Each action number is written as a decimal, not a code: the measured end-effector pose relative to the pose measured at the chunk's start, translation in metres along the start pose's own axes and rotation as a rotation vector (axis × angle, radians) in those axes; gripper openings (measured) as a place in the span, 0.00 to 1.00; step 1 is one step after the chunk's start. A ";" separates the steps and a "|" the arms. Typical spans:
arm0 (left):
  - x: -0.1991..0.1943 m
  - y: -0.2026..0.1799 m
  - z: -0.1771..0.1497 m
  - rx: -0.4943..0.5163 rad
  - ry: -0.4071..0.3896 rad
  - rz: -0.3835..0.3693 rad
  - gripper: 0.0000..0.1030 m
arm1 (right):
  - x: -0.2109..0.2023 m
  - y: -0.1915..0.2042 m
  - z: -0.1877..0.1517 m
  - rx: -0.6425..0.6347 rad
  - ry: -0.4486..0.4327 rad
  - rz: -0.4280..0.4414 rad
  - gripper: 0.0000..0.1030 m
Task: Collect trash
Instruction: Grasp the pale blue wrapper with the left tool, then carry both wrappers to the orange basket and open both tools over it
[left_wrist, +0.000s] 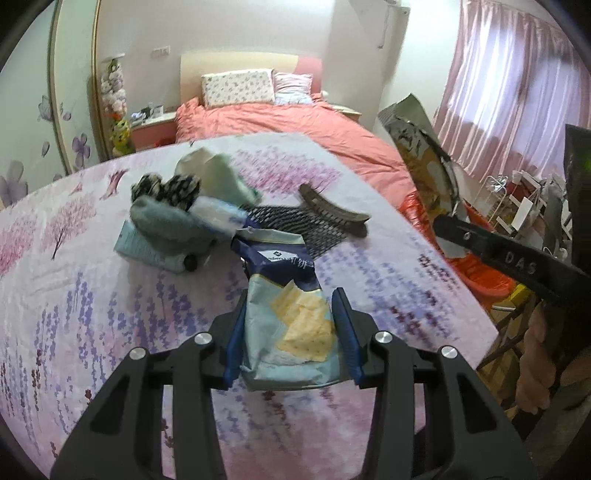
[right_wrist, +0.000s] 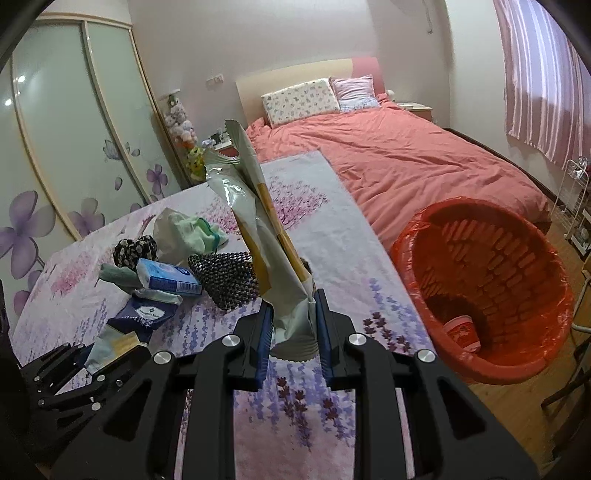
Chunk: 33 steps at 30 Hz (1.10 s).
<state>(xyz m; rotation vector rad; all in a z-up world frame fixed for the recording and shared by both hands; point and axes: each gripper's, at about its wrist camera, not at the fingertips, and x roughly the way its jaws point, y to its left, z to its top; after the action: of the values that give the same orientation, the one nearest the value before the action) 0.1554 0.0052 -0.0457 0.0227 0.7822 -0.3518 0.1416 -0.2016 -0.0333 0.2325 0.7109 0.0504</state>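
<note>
Pinching blue snack bag (left_wrist: 288, 325), left gripper (left_wrist: 291, 336); right gripper (right_wrist: 291, 328) clamps silver wrapper (right_wrist: 255, 229); bin (right_wrist: 517, 369) bottom shadowed

Lavender-and-pink floral tablecloth (right_wrist: 332, 236), red basket (right_wrist: 517, 354), coral bedspread (right_wrist: 424, 158), navy-and-pale-blue wrapper (left_wrist: 291, 295), silver-and-tan wrapper (right_wrist: 258, 221)

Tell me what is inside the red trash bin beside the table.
The red trash bin, lined with a red bag, holds one red and white paper cup lying near the bottom. Its near wall hides part of the floor, so anything there cannot be seen.
</note>
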 end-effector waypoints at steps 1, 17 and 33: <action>0.000 -0.002 0.000 0.003 -0.001 0.000 0.40 | -0.001 -0.002 -0.001 0.003 -0.001 -0.001 0.22; -0.022 -0.050 0.033 0.028 -0.098 -0.104 0.40 | -0.032 -0.041 0.002 0.082 -0.074 0.007 0.22; -0.005 -0.123 0.076 0.103 -0.190 -0.264 0.40 | -0.050 -0.116 0.008 0.235 -0.154 -0.031 0.21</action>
<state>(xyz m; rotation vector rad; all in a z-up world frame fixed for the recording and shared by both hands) 0.1655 -0.1204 0.0255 -0.0177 0.5787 -0.6357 0.1047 -0.3227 -0.0220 0.4460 0.5656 -0.0803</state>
